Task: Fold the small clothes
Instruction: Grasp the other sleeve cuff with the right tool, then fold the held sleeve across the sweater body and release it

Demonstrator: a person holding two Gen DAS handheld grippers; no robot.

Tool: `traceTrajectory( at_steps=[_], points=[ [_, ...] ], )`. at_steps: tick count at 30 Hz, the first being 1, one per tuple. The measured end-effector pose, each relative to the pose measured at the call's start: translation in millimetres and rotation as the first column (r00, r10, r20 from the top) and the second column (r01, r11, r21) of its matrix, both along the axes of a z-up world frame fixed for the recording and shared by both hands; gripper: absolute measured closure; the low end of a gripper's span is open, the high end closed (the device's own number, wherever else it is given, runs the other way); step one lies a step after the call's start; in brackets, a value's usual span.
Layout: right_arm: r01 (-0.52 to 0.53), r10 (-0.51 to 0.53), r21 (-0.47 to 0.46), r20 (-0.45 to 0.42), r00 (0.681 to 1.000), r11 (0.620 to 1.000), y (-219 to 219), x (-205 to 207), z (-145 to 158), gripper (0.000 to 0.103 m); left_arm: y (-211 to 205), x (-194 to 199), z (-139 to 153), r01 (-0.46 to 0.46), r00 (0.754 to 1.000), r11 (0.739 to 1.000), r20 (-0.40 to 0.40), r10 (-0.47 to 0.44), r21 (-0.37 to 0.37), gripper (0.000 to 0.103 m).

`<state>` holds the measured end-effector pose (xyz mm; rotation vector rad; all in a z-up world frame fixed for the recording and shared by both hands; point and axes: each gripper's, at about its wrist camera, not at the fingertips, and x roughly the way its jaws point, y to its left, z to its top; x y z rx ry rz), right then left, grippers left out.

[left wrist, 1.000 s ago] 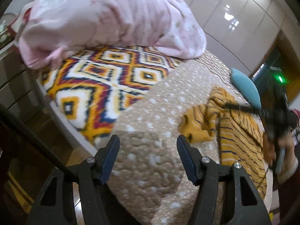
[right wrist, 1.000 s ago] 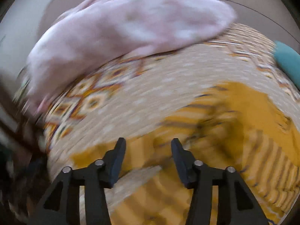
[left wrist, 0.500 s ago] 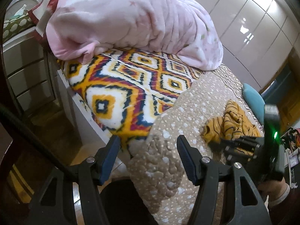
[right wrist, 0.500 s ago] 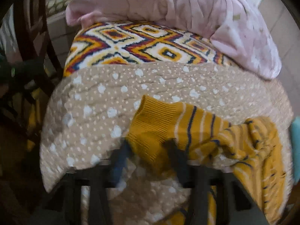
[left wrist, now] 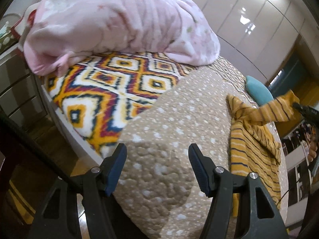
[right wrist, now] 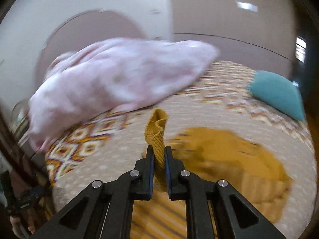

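A mustard-yellow striped sweater lies on the tan dotted quilt at the right of the bed. My right gripper is shut on the sweater's ribbed cuff and holds that sleeve lifted off the bed; the rest of the sweater lies blurred below. In the left wrist view the right gripper shows at the far right with the sleeve stretched up to it. My left gripper is open and empty above the quilt's near corner, left of the sweater.
A pink duvet is heaped at the head of the bed on a diamond-patterned blanket. A teal cushion lies at the far right edge. Drawers stand left of the bed; wardrobe doors stand behind.
My right gripper has closed on the sweater's cuff and lifted the sleeve up and to the right. My left gripper stayed open and drifted near the bed corner.
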<state>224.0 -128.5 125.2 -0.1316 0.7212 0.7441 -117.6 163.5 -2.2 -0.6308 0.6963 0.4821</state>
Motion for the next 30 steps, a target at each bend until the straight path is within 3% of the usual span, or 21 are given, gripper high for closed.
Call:
traceTrajectory(
  at_steps=[3,6,10,12,14,19,25,27,30],
  points=[
    [0.136,-0.136,-0.002,-0.013,0.991,0.991,-67.5,32.7,-5.1,0.092,-12.0,14.0,2.8,0.035,0.999,0.999,-0.010,-0.035,0.004,0.040],
    [0.256,-0.259,-0.057,-0.052,0.965,0.965,-116.4,59.9,-33.7,0.092,-24.8,29.7,7.0,0.072,0.997,0.997,-0.013,-0.072,0.003,0.040],
    [0.351,-0.373,-0.200,-0.087,0.924,0.915,-150.9,79.9,-83.3,0.090,-41.9,49.0,15.9,0.126,0.992,0.992,-0.007,-0.126,0.009,0.038],
    [0.368,-0.392,-0.192,-0.105,0.914,0.910,-164.3,77.8,-92.2,0.089,-50.4,59.2,19.8,0.153,0.988,0.988,-0.010,-0.152,0.016,0.036],
    [0.379,-0.399,-0.156,-0.126,0.908,0.912,-176.5,74.9,-95.0,0.081,-57.4,70.7,22.2,0.182,0.983,0.983,-0.012,-0.181,0.017,0.035],
    [0.367,-0.384,-0.126,-0.170,0.907,0.922,-174.3,69.7,-108.5,0.073,-81.0,104.6,26.4,0.265,0.964,0.964,-0.007,-0.265,0.014,0.035],
    [0.352,-0.354,-0.059,-0.277,0.893,0.934,-159.2,95.1,-134.6,0.064,-105.9,137.2,28.7,0.351,0.936,0.936,-0.011,-0.351,0.009,0.035],
    [0.313,-0.311,-0.042,-0.290,0.905,0.949,-146.6,105.3,-133.7,0.064,-113.0,144.3,28.6,0.368,0.930,0.930,-0.017,-0.368,0.018,0.034],
    [0.154,-0.146,-0.007,-0.351,0.925,0.988,-106.2,116.8,-138.3,0.044,-119.6,150.1,23.5,0.383,0.923,0.924,-0.025,-0.383,0.007,0.034]
  ],
)
